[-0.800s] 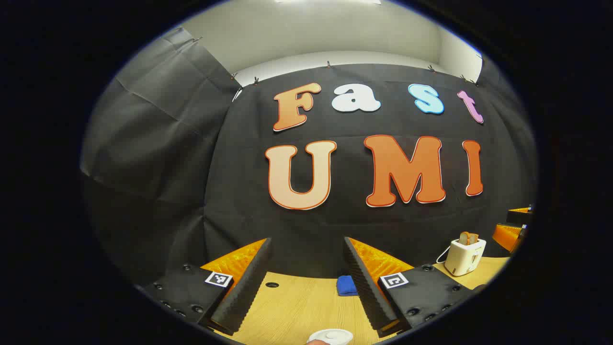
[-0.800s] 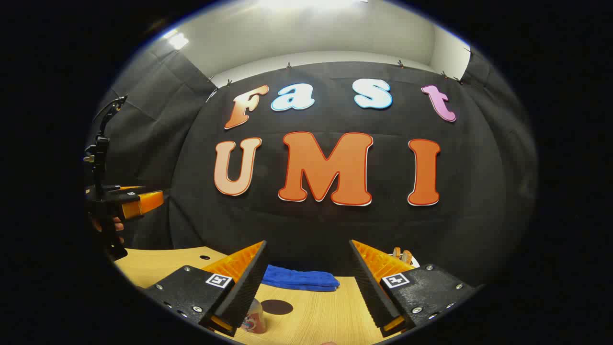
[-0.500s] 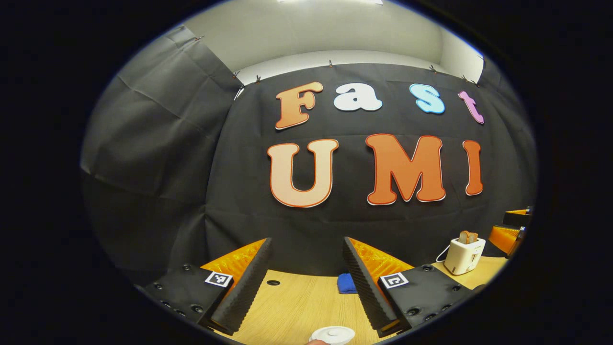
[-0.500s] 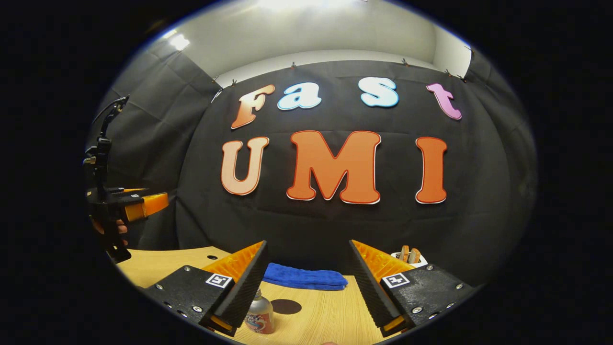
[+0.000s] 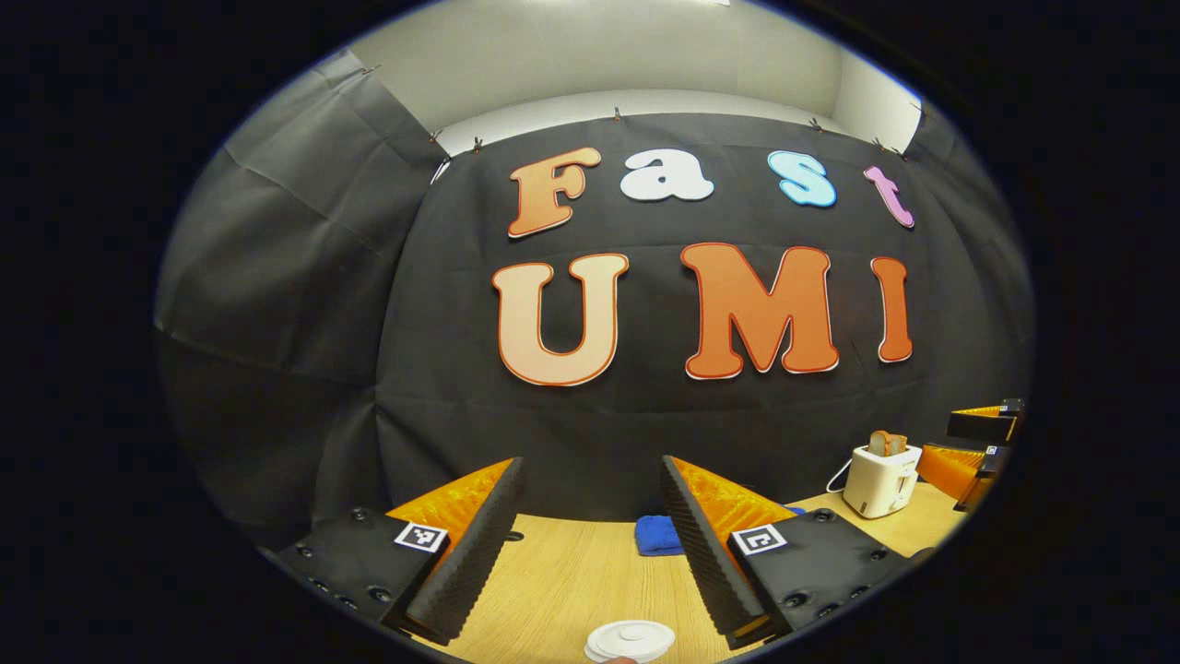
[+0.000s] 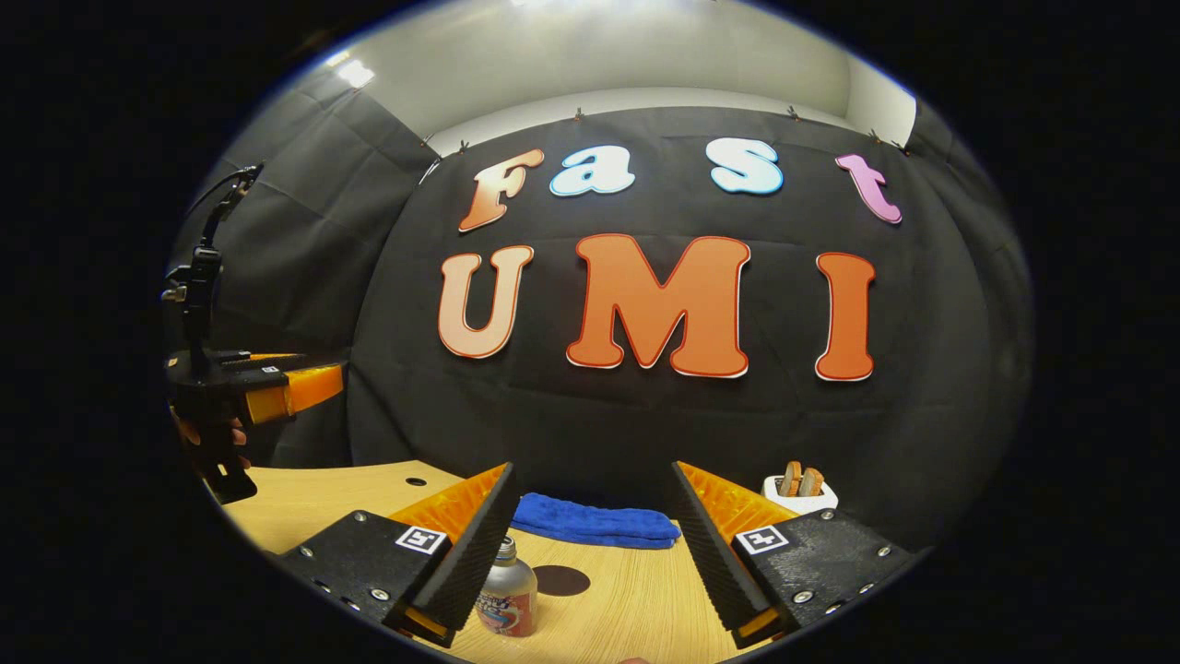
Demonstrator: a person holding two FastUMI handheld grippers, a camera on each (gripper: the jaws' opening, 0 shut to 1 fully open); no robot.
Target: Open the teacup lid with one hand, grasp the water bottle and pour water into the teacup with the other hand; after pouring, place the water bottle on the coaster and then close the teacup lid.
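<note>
Left gripper (image 5: 590, 544) gapes wide, empty; lid (image 5: 631, 639) at 6 o'clock below it. Right gripper (image 6: 595, 549) wide, empty; bottle (image 6: 508, 598) at 7 o'clock, coaster (image 6: 562, 580) beside it, apart

Left gripper (image 5: 585, 544): two wedge-shaped fingers (image 5: 470, 553) with ribbed, sawtooth-textured inner faces, set on flat black plates studded with round screws. Each plate carries a small square black-and-white marker. Right gripper (image 6: 590, 549): same build, same ribbed fingers (image 6: 475, 553), silver screw heads, one square marker per side. In the right gripper view the left gripper shows from the side, with a thin black upright mast (image 6: 198, 277) and a curved cable on top.
</note>
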